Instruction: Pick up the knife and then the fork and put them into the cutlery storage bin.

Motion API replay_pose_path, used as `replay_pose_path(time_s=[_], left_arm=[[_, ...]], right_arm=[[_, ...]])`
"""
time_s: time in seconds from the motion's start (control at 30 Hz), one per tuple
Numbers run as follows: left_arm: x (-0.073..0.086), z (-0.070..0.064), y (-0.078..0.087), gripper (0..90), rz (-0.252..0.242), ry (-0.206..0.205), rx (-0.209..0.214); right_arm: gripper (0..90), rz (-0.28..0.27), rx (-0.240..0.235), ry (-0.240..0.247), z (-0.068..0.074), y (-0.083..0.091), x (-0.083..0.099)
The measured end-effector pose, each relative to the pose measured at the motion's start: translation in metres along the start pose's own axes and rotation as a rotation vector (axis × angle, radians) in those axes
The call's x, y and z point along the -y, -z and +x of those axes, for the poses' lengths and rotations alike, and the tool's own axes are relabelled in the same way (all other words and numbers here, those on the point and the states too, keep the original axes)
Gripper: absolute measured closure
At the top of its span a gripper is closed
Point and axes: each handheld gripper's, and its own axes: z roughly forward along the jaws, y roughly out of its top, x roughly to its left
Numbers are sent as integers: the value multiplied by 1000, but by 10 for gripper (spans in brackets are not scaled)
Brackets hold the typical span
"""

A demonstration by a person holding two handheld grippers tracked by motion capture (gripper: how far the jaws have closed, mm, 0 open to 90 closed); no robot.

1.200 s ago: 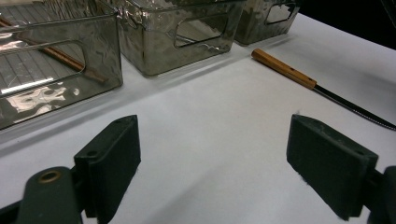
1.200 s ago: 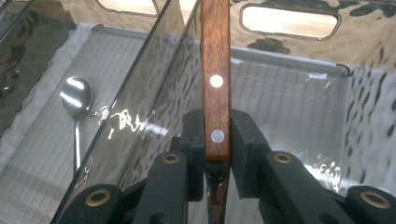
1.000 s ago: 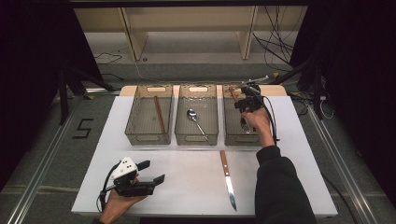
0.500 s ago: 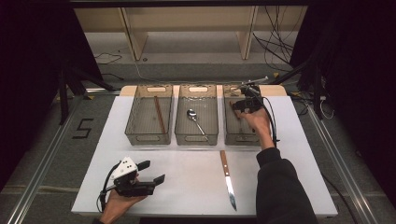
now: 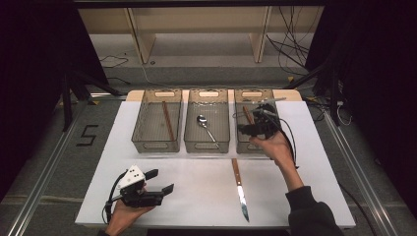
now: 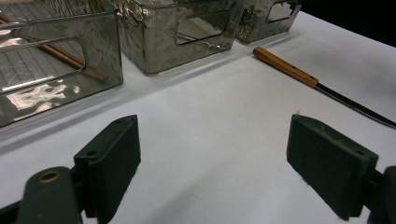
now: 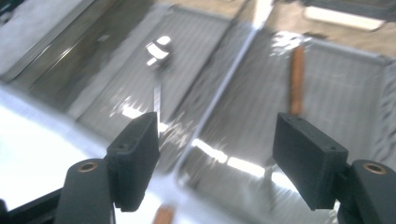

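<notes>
A knife [image 5: 239, 189] with a wooden handle [image 6: 286, 67] lies on the white table [image 5: 196, 196], blade toward me. My left gripper [image 5: 160, 181] rests near the table's front left corner, open [image 6: 215, 172], with nothing between its jaws. My right gripper [image 5: 246, 129] hovers over the near end of the right bin [image 5: 252, 93], open [image 7: 224, 158] and empty. In that bin lies a wooden-handled utensil [image 7: 296, 79]. A spoon [image 5: 204, 124] lies in the middle bin [image 5: 209, 93]; its blurred shape [image 7: 159, 56] shows in the right gripper view.
The left bin [image 5: 162, 93] holds a brown stick [image 5: 168, 120]. The three clear bins stand side by side at the back of the table. Metal rails run along both sides of the table; shelving and cables lie beyond it.
My right gripper has drawn back from the far end of the right bin toward its near end. The left gripper and the knife have not moved.
</notes>
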Motion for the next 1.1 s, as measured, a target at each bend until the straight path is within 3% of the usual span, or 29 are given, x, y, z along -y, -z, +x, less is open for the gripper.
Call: replay_pose_path(time_s=[0.2,0.47,0.53,0.77,1.1], left_arm=[[0,0,0,172,-3,-4,-2],[0,0,2,173,-9,1,-3],[0,-1,2,172,-11,1,1],[0,-2,1,172,-5,-7,1],[0,-1,2,169,-4,-10,2]], right_arm=[[316,-22,-58,39,22,14,24],[314,-31,-106,61,40,19,56],[314,13,-112,84,44,16,65],[324,58,-132,108,58,14,82],[365,150,-102,116,64,1,100]])
